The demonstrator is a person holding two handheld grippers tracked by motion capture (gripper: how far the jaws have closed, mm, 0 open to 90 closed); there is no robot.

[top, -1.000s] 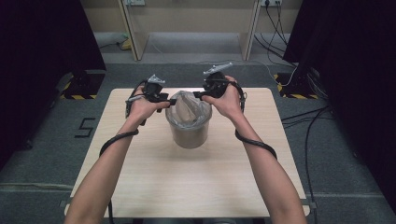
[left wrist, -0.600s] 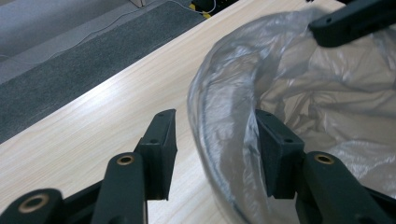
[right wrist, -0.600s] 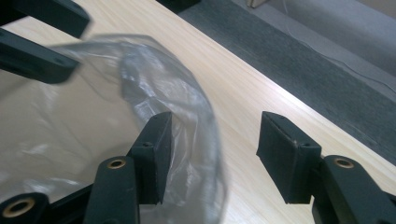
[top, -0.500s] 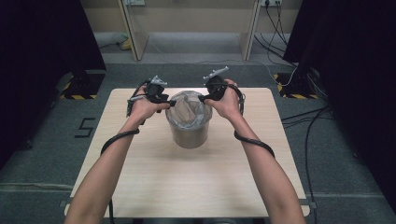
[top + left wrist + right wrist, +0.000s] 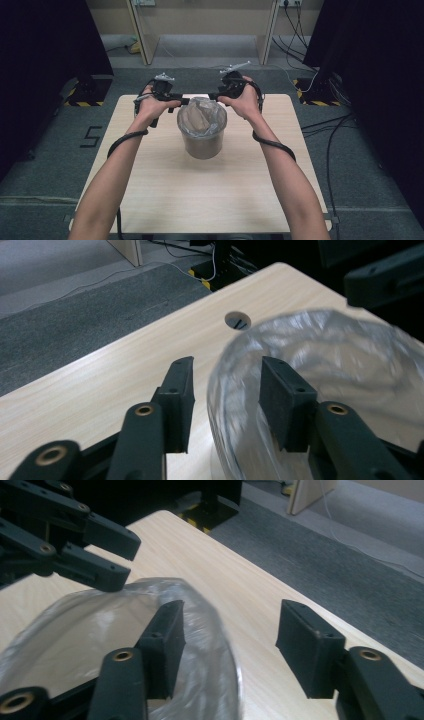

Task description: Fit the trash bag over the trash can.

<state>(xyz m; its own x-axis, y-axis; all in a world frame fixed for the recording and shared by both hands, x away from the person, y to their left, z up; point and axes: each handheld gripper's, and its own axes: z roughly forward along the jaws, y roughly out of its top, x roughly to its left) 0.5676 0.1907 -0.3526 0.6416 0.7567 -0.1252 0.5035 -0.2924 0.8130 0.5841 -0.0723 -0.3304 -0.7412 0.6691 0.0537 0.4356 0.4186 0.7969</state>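
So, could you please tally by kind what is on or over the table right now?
Grippers: 2, the left gripper and the right gripper
Bins: 1, the bin
Clear plastic liners: 1, the liner
Total: 4

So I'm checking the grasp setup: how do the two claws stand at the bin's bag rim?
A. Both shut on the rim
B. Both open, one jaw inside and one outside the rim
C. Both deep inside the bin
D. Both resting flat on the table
B: in each gripper view the clear bag's rim passes between parted jaws of the left claw and the right claw.

Light wooden table with a plastic-lined bin near its middle.
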